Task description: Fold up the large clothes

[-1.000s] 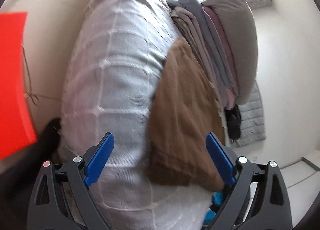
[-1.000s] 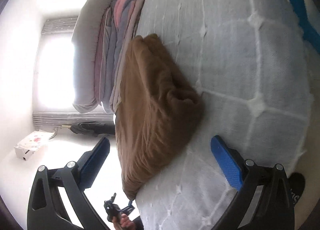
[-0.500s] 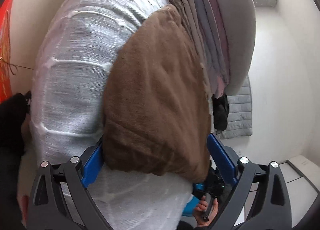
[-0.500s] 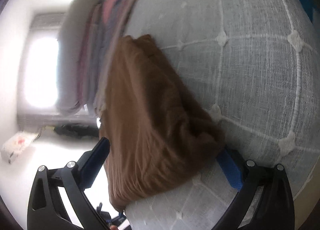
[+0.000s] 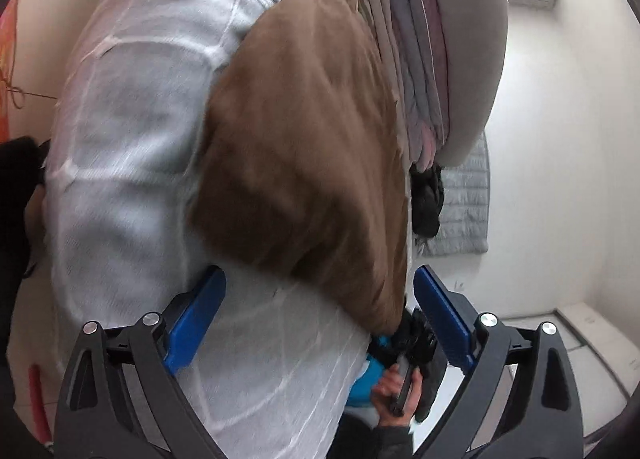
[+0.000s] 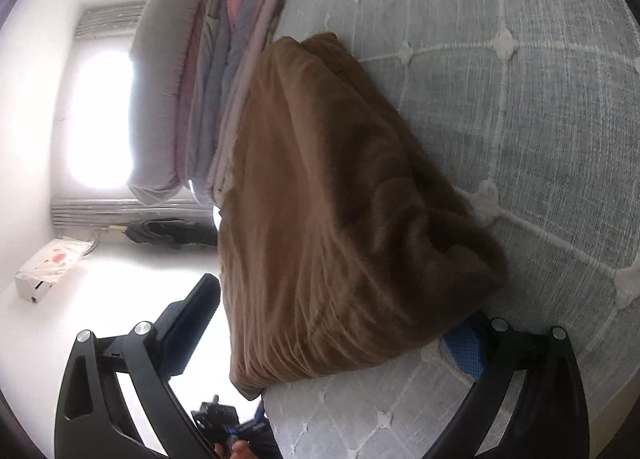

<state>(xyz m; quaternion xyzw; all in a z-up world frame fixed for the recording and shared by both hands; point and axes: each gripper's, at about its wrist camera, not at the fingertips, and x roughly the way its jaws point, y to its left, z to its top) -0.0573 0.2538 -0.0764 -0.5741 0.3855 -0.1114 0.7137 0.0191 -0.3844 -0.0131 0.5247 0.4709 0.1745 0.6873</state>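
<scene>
A folded brown garment (image 5: 304, 147) (image 6: 332, 211) lies on the grey quilted bedspread (image 5: 132, 131) (image 6: 520, 71), beside a stack of folded clothes (image 5: 424, 51) (image 6: 216, 71). My left gripper (image 5: 320, 319) is open, its blue pads just short of the brown bundle's near edge. My right gripper (image 6: 336, 323) is open too, straddling the bundle's near end, with the right pad partly hidden under the cloth. In the left wrist view a hand (image 5: 396, 391) holds the other gripper's handle by the bed's edge.
A dark garment (image 5: 428, 195) (image 6: 160, 231) and a grey quilted piece (image 5: 464, 211) lie on the floor beyond the bed. A bright window (image 6: 100, 119) faces the room. A white box (image 6: 48, 271) sits on the floor. Something red (image 5: 8, 59) shows at the left edge.
Both grippers came closer to the brown bundle over the last second. It now fills more of each view, and the right gripper's pad has slid under its near end.
</scene>
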